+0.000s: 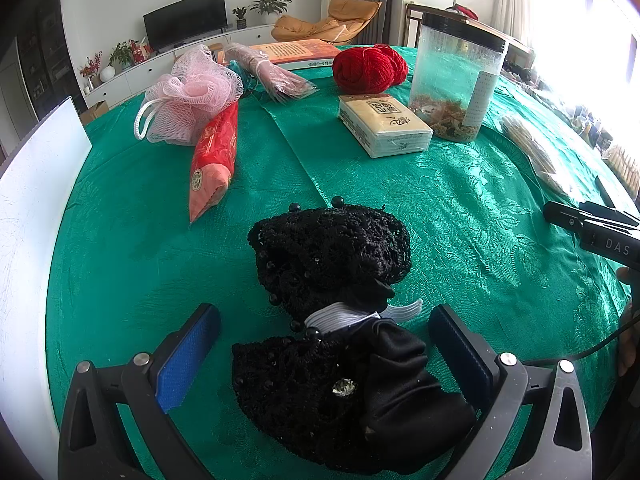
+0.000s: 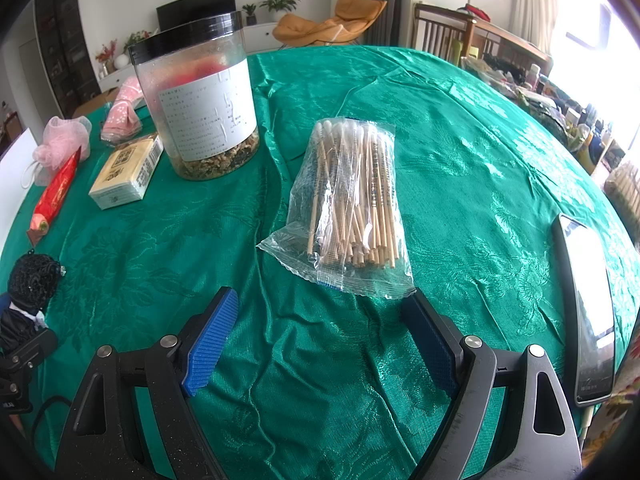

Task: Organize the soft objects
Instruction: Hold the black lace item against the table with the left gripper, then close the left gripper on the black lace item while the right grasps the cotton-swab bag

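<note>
Green tablecloth (image 1: 460, 184) bears black lace hairnet (image 1: 332, 280) between open left gripper (image 1: 324, 350).

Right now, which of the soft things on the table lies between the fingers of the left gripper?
The black lace hair net: it sits between the open left gripper fingers, while the pink bath pouf and red yarn lie far behind.
</note>
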The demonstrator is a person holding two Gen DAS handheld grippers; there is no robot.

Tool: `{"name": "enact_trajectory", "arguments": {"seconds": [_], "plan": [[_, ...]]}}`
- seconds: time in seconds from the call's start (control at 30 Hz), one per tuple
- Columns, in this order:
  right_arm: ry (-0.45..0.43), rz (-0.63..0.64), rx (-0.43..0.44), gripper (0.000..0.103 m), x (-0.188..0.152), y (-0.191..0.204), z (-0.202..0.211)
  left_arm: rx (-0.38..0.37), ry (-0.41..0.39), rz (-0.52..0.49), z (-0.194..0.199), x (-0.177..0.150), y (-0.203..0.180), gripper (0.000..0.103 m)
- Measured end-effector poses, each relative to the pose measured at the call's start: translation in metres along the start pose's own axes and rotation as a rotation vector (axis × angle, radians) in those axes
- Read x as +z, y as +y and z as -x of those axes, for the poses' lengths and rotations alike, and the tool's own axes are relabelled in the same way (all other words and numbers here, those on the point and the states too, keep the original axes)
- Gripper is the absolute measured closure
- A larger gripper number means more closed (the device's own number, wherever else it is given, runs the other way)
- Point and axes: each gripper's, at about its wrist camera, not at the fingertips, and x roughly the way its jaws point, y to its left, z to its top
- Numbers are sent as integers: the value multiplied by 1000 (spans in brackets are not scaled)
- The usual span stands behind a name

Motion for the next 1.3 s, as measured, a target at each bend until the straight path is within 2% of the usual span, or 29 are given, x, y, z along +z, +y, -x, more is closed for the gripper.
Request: {"name": "enact_trajectory", "arguments": {"seconds": [0.53,0.6,0.67,0.73,0.8,0.87,0.97,1.0,1.03,1.07,1.1,1.13,1.17,1.3], "plan": [[1,-2,7,17,0,0,0,-4,4,-2,0,0,0,0],[3,-44,62,17,1,-7,5,-18,33,-21,1,2,1,0],[-17,-131,181,18,3,-24,15,-50,55,-20,5,1,6,0],[-42,-208,240,18,8,-44,26,-81,40,2,14,-1,14,0],[-25,-210,215,18,20,-53,26,-84,35,19,18,1,20,0],[43,-159,169,18,37,-51,15,-99,42,22,18,3,20,1],[137,-104,144,18,60,-40,-14,-103,57,-1,16,6,10,11],[156,-96,131,18,66,-36,-25,-96,60,-13,15,7,6,20],[185,-92,117,17,70,-33,-36,-89,59,-23,14,8,3,38],[199,-94,109,18,73,-33,-44,-89,62,-28,13,8,1,51],[161,-86,92,29,76,-33,-42,-88,66,-24,14,7,0,63],[151,-85,100,60,77,-34,-41,-93,55,-16,17,7,1,64],[149,-91,100,67,77,-36,-38,-106,40,-7,22,7,3,64],[84,-121,159,68,66,-43,6,-202,-7,63,53,4,14,65]]}}
